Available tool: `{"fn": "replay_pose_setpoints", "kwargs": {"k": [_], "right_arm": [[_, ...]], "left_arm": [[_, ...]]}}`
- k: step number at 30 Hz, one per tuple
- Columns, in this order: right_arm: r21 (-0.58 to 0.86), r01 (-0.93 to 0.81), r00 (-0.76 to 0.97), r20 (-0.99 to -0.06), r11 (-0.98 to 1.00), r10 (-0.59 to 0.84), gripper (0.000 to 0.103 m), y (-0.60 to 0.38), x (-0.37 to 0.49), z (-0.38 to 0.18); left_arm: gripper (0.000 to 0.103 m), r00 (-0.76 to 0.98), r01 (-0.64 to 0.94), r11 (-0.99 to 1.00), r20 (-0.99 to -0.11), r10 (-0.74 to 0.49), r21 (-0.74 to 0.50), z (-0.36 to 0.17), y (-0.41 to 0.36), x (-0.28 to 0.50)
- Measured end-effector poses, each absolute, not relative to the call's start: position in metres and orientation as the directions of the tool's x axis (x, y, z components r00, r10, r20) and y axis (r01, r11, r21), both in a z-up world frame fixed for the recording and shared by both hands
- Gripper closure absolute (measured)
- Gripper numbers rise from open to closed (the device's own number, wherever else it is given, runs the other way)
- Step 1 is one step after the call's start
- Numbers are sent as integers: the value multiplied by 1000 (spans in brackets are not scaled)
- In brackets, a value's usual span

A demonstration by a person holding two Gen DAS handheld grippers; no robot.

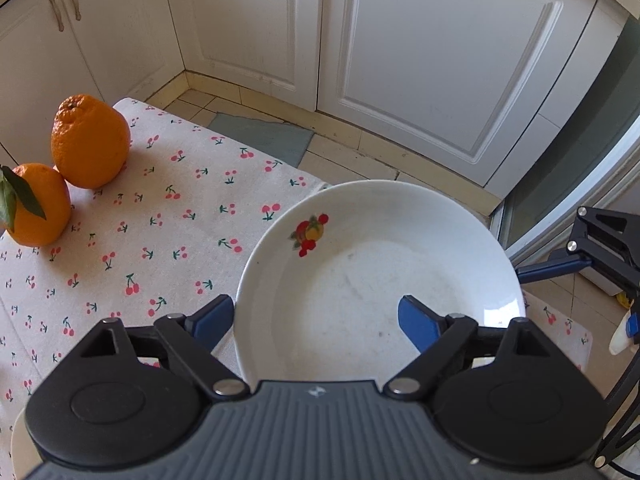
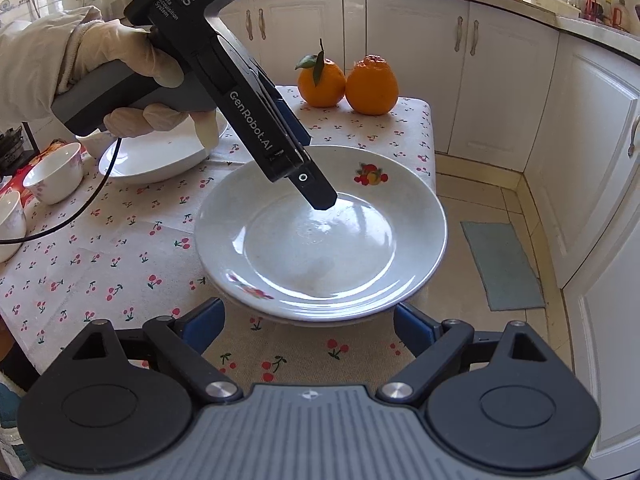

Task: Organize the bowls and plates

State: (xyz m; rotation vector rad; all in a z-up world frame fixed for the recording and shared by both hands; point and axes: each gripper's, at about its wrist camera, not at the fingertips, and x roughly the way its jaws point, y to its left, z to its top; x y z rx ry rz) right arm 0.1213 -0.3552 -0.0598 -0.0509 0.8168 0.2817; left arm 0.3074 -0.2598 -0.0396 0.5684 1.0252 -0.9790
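Observation:
A white plate with a fruit print sits at the corner of the cherry-print table. My left gripper is open and straddles the plate's near rim, one blue finger outside it and the other over the plate's inside, neither pad pressing. In the right wrist view a gloved hand holds the left gripper tip-down over the plate, and a second rim shows under that plate. My right gripper stands open just short of the plate's near rim, with nothing between its fingers.
Two oranges stand at the table's far edge. Another white dish and two small bowls sit at the left. White cabinets line the tiled floor, where a grey mat lies.

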Motion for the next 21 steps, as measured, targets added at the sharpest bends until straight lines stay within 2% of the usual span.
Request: {"fn": "replay_pose_setpoints", "kwargs": {"k": [6,12,17,21], "right_arm": [[53,-283,672,-701,958,237,1,-348,109,-49],[27,-288,706,-669,957,232,0,-336,96,-36],[14,-300,726,-646,954,237,0,-324,88,-29],[18,-310,737,-627,950,252,0,-316,85,-22]], "left_arm": [[14,277,844,537,-853,-443,-5,-23,-238,293],[11,455,754,654,-764,-457,59,6,-196,255],[7,650,607,774,-672,-355,179,13,-163,209],[6,742,432,886,-626,-241,170,3,-129,184]]}}
